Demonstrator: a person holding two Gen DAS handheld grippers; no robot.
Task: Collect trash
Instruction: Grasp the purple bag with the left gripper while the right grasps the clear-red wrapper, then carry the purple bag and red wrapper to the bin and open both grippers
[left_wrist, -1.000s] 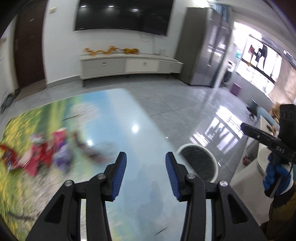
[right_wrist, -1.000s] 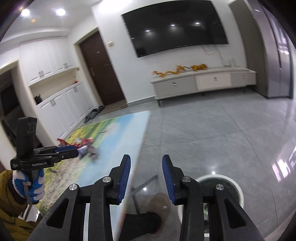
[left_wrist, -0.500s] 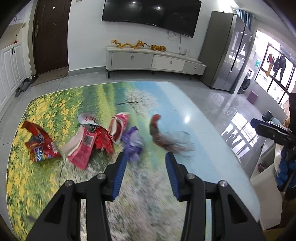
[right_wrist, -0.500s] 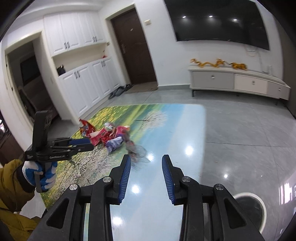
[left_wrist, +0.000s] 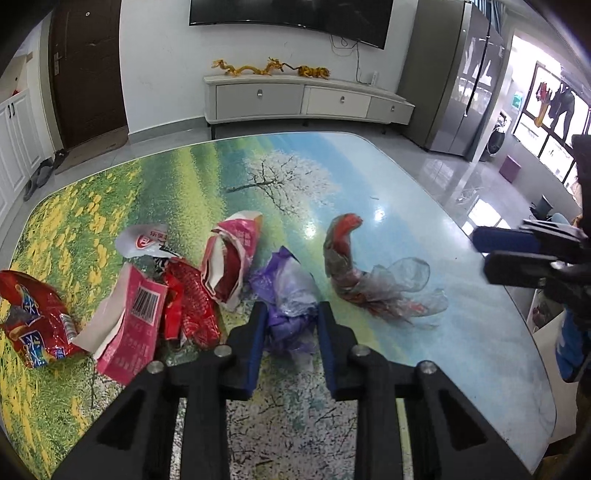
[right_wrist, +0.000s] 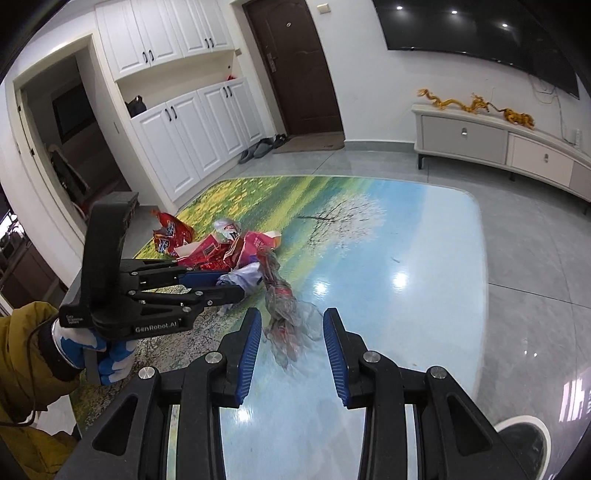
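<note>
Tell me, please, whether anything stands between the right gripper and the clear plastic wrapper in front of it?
Nothing visible does: the clear plastic wrapper already lies in the right gripper's open gap on the table.

I see a glossy table (left_wrist: 369, 177) printed with a meadow, a tree and sky. Along its left edge lies a red snack bag (left_wrist: 31, 321). Next toward the middle: a pink barcode wrapper (left_wrist: 136, 317), a white torn packet (left_wrist: 146, 240), a red crinkled wrapper (left_wrist: 194, 295) and a pink-white bag (left_wrist: 232, 254), all bunched and overlapping. Mid-table sits a purple plastic wrapper (left_wrist: 284, 288); just beside it, toward the right edge, a clear-and-red twisted wrapper (left_wrist: 354, 273).
</note>
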